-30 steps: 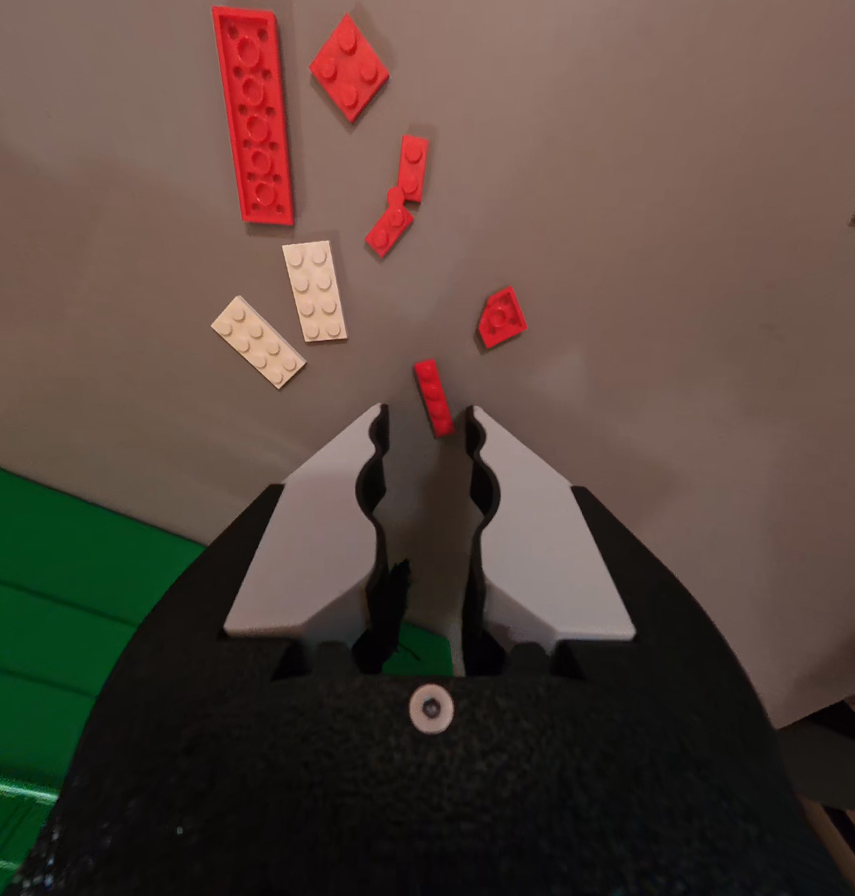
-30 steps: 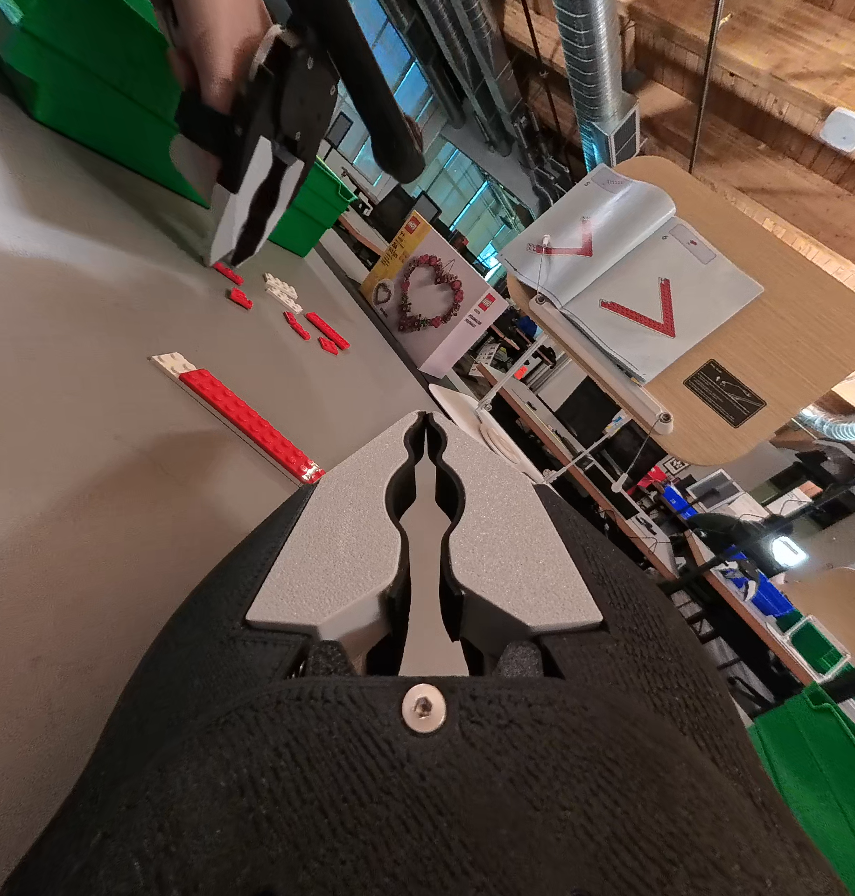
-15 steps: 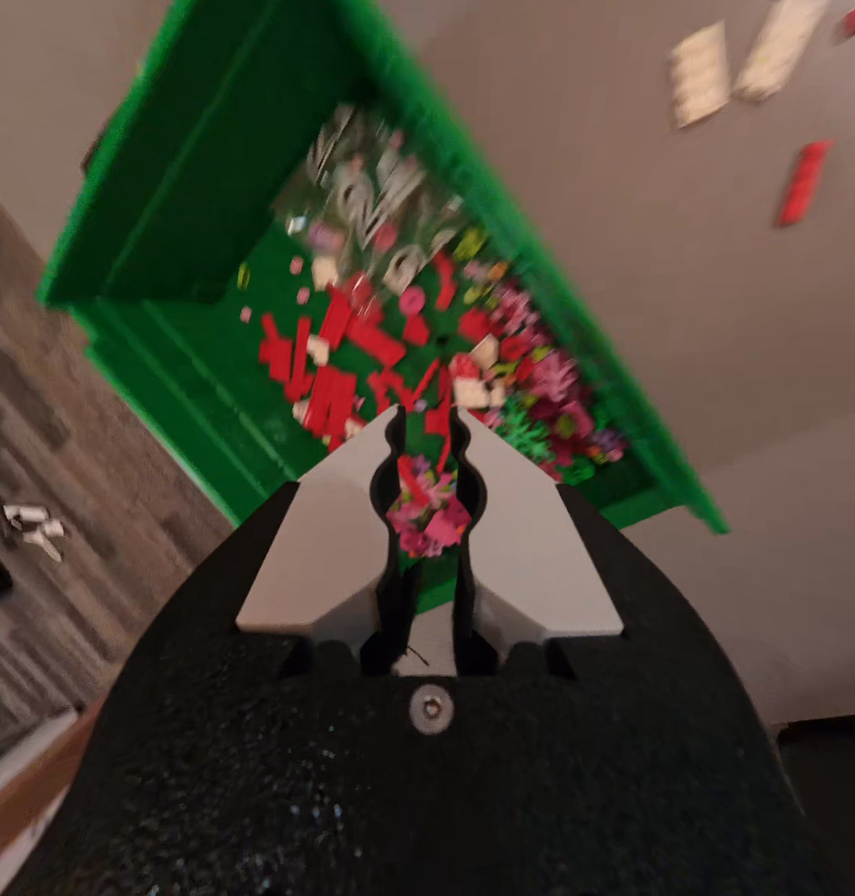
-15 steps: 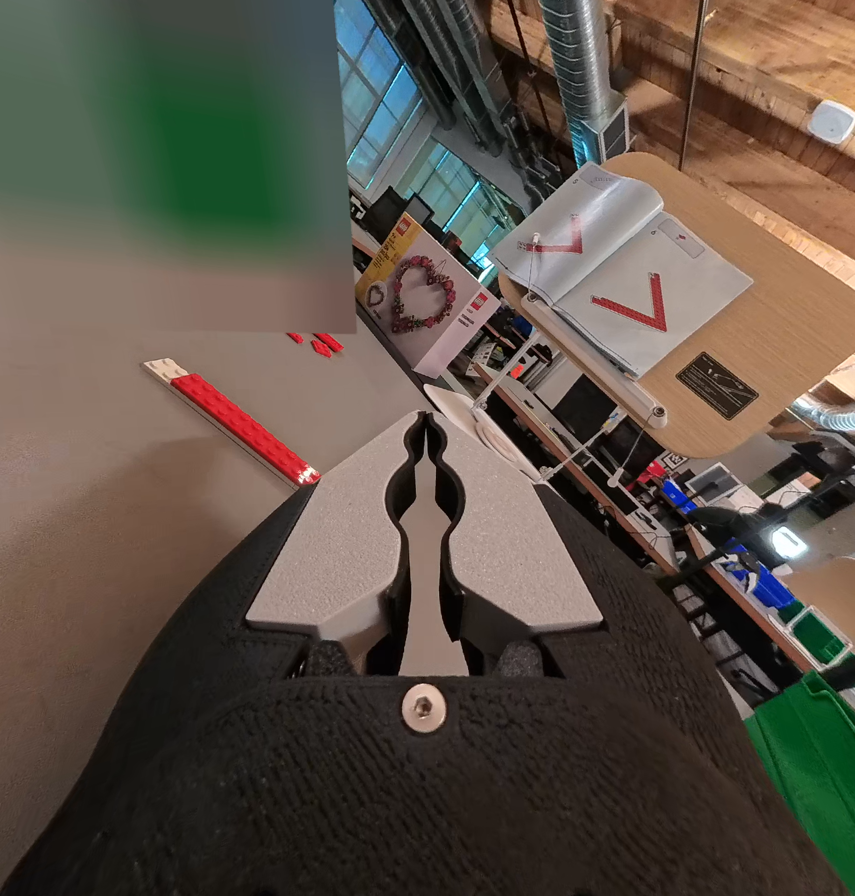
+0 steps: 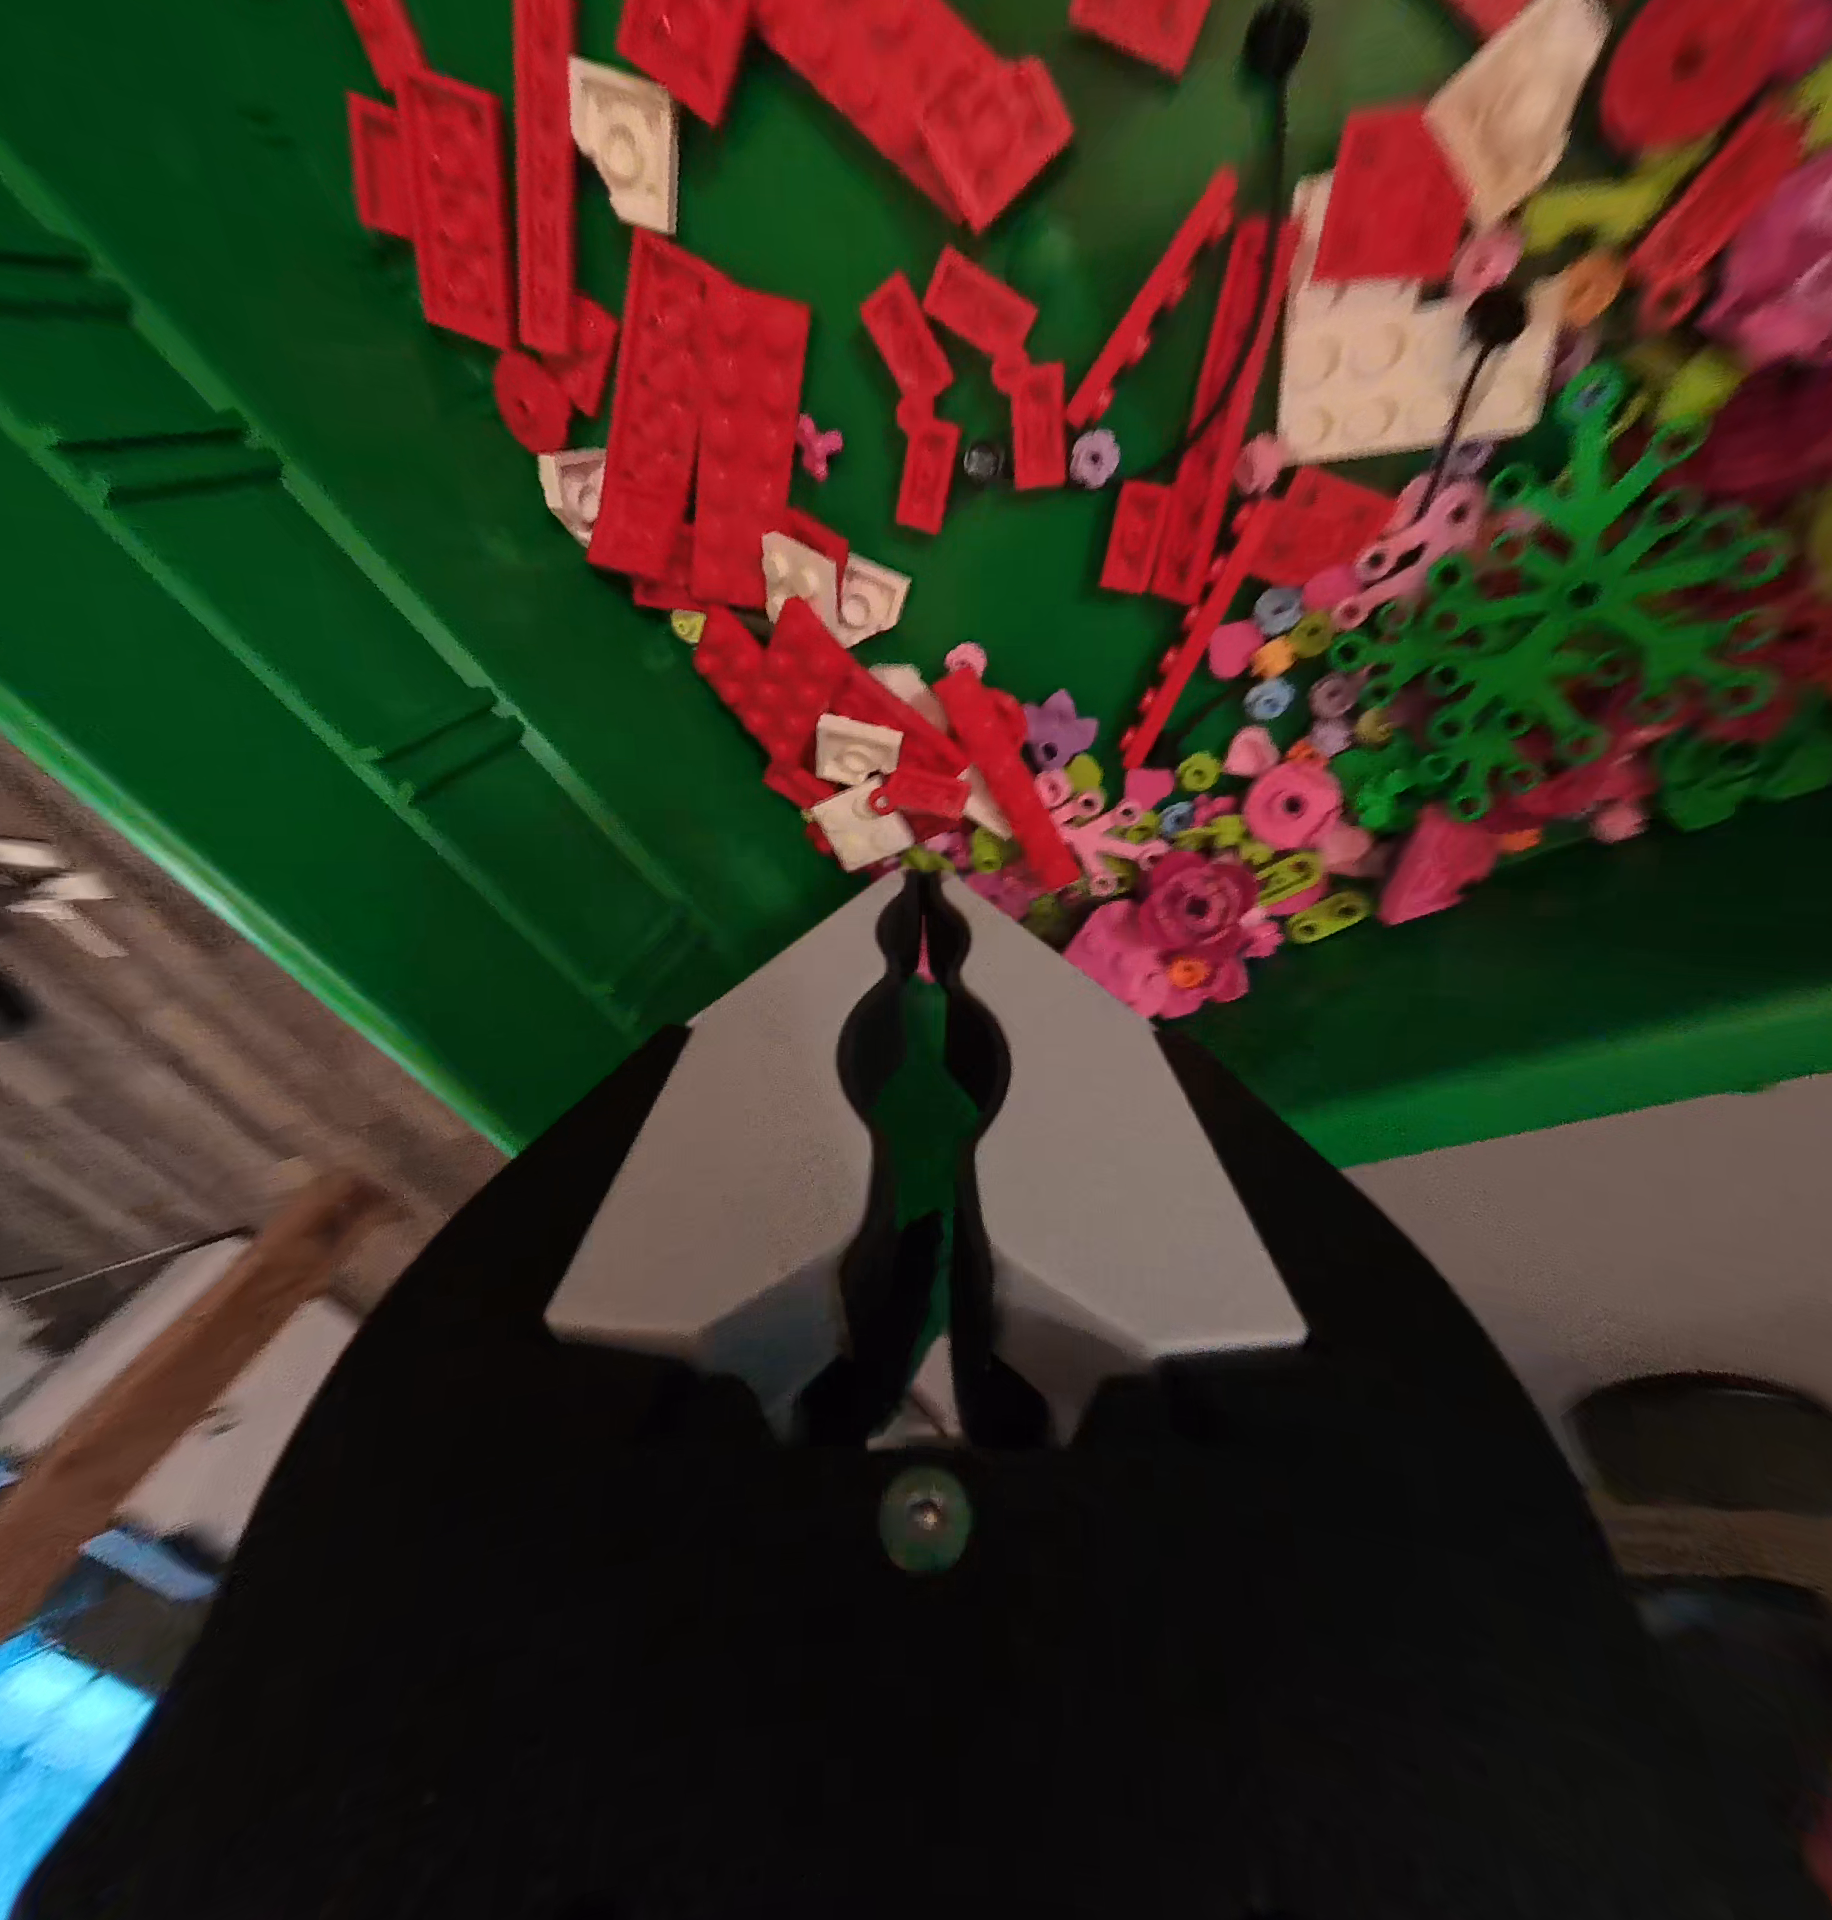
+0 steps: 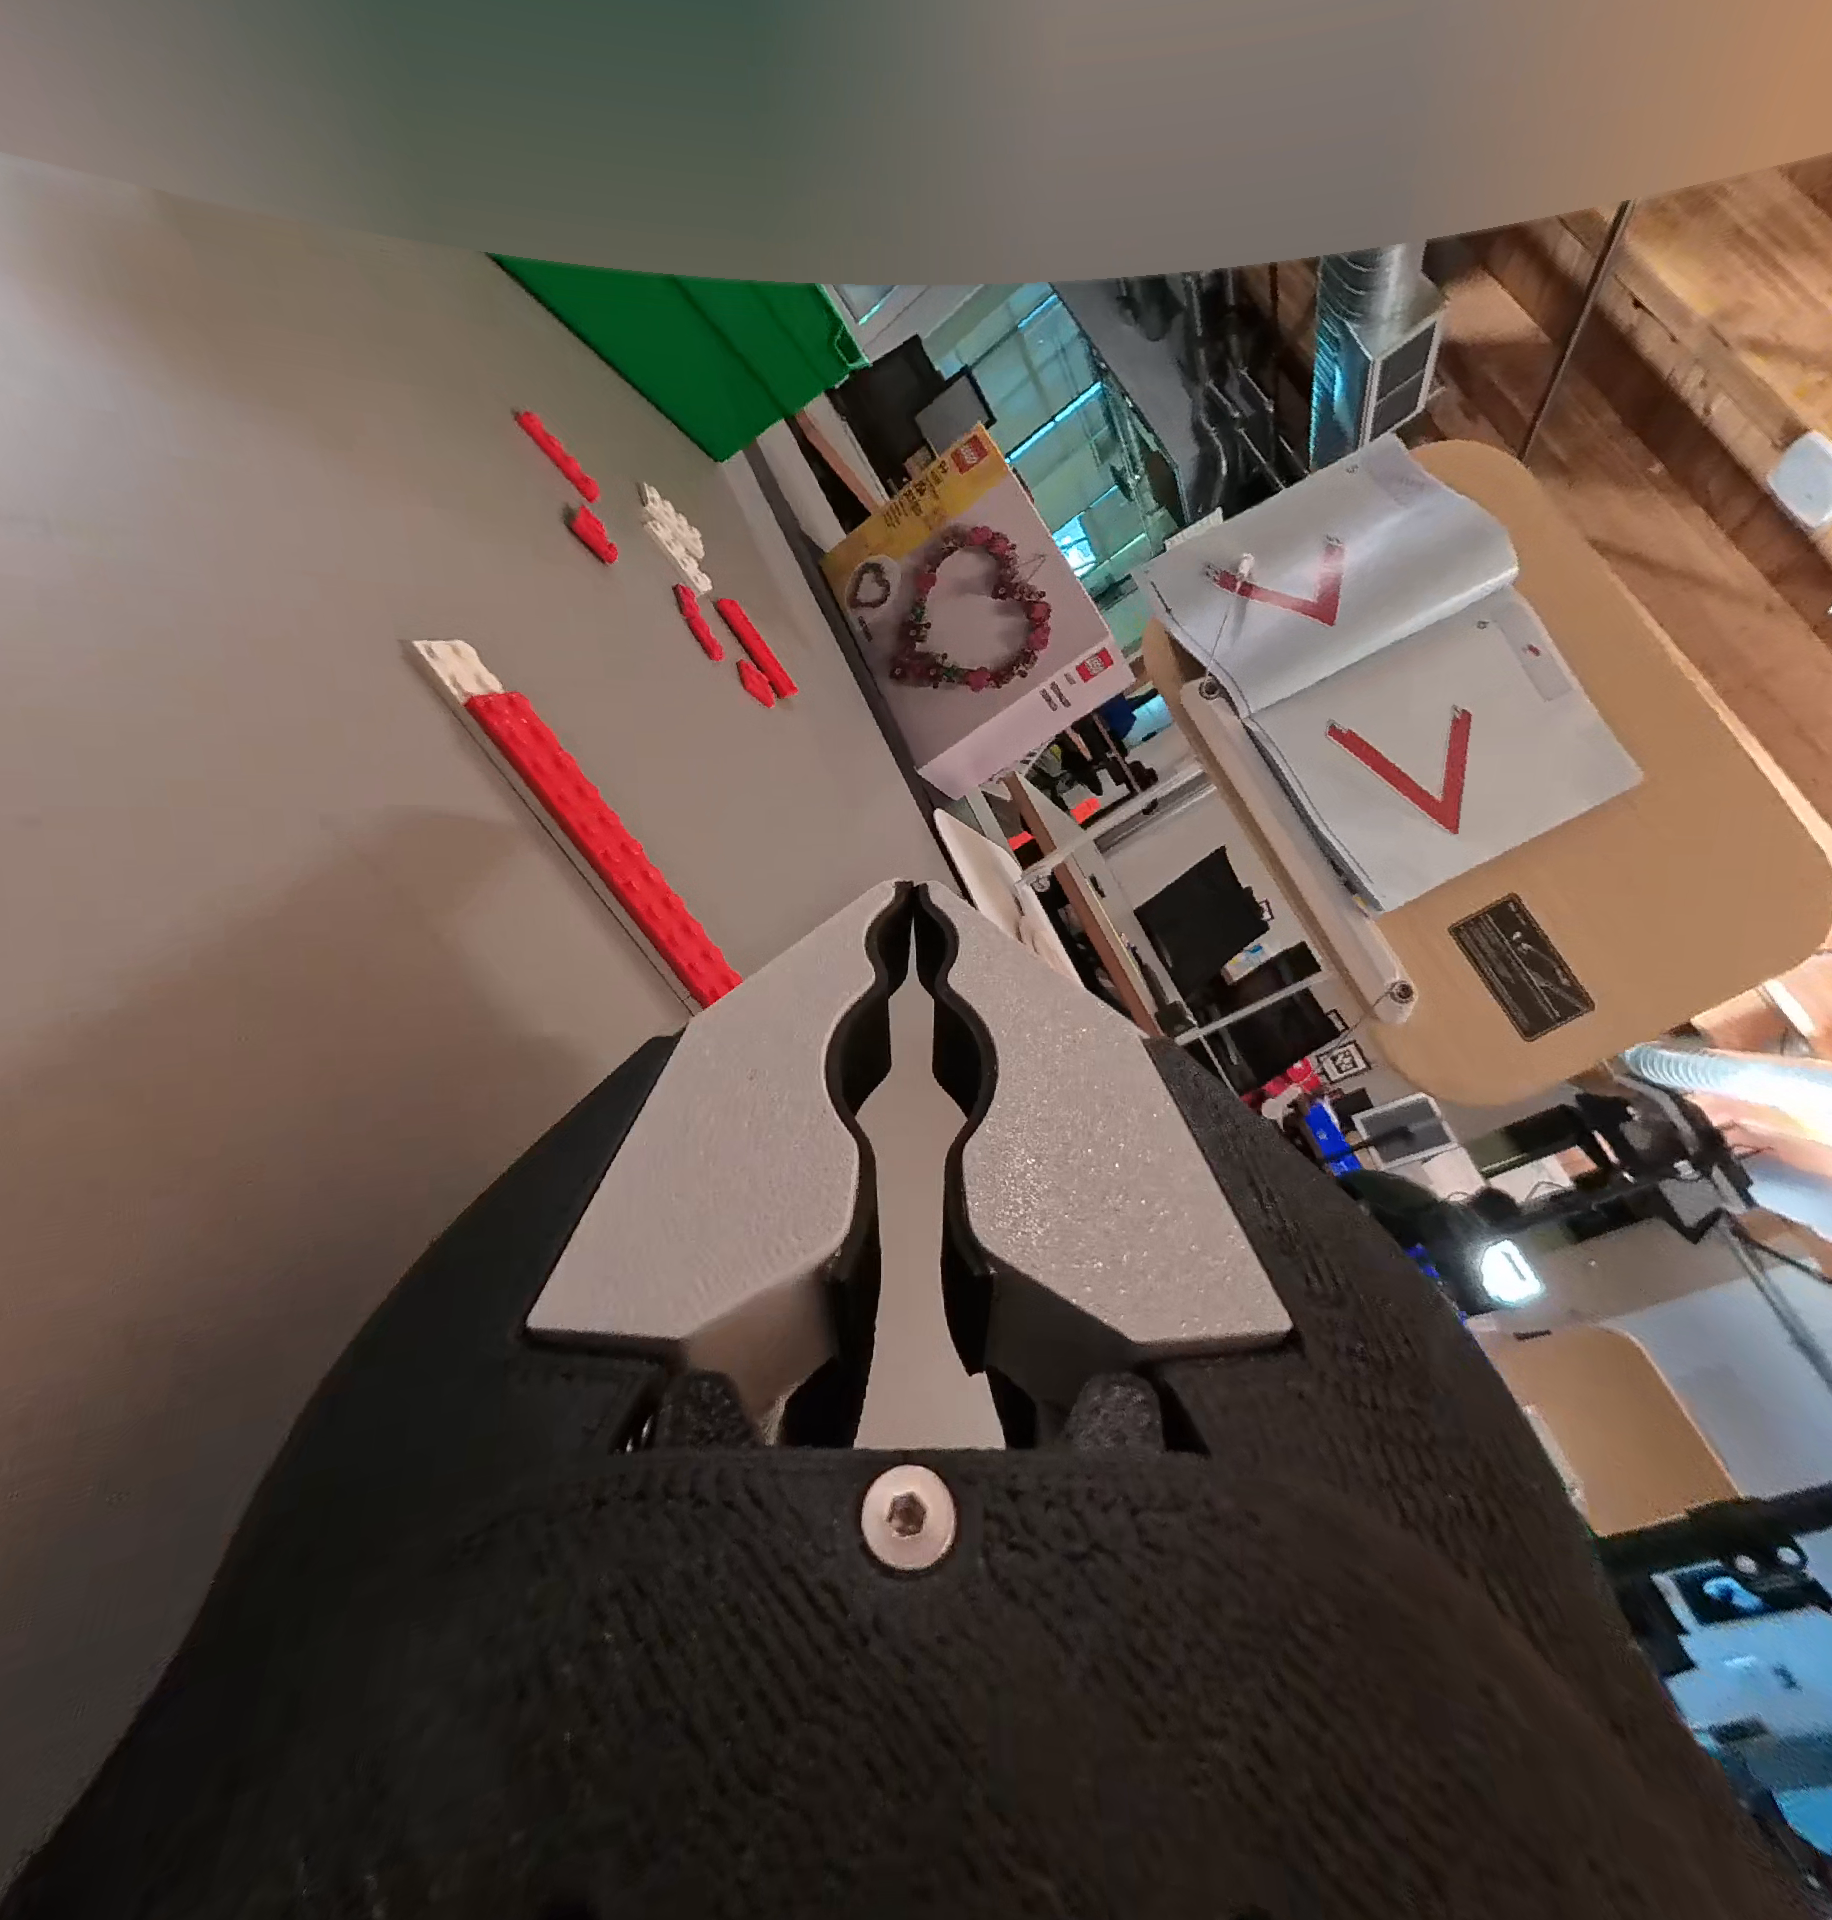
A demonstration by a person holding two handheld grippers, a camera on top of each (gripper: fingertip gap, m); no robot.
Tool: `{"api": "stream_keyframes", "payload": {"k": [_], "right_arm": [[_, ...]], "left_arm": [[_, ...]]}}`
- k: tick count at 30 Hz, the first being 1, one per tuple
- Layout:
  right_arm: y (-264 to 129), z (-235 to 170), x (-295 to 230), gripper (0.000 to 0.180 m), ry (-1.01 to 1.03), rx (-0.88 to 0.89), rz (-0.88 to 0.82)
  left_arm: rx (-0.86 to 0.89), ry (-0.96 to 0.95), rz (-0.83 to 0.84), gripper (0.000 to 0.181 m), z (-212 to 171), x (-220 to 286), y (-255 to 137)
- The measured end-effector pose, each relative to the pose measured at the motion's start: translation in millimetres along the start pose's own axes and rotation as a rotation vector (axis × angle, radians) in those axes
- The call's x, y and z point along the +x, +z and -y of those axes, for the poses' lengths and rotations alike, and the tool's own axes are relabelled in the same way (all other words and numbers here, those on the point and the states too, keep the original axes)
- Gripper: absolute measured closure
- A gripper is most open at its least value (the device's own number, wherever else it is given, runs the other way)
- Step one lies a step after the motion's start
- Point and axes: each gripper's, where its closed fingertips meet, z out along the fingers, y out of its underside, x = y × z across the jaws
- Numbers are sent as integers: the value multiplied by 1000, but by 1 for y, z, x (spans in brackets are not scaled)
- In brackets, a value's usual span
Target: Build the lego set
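Both grippers' fingers apparently closed.

Left gripper, right gripper — textured black shells, pale grey wedge fingers, wavy black inner edges, one silver hex screw.

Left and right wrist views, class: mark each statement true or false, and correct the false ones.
1. The left tongs are over a green bin of loose pieces. True.
2. The bin holds only red pieces. False: white, pink and green pieces lie there too.
3. The right tongs grip a red plate. False: they are shut on nothing.
4. A long red strip lies flat on the grey table. True.
5. The instruction booklet is closed. False: it lies open on a stand.
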Motion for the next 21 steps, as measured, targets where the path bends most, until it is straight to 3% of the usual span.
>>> {"api": "stream_keyframes", "payload": {"k": [3,10,21], "right_arm": [[0,0,0,180,-1,-2,0],[0,-1,1,180,11,-1,-2],[0,-1,0,180,6,-4,4]], "left_arm": [[-68,80,51,181,-5,-3,7],[-99,54,-11,181,-3,-1,24],[46,77,-88,181,55,3,23]]}}
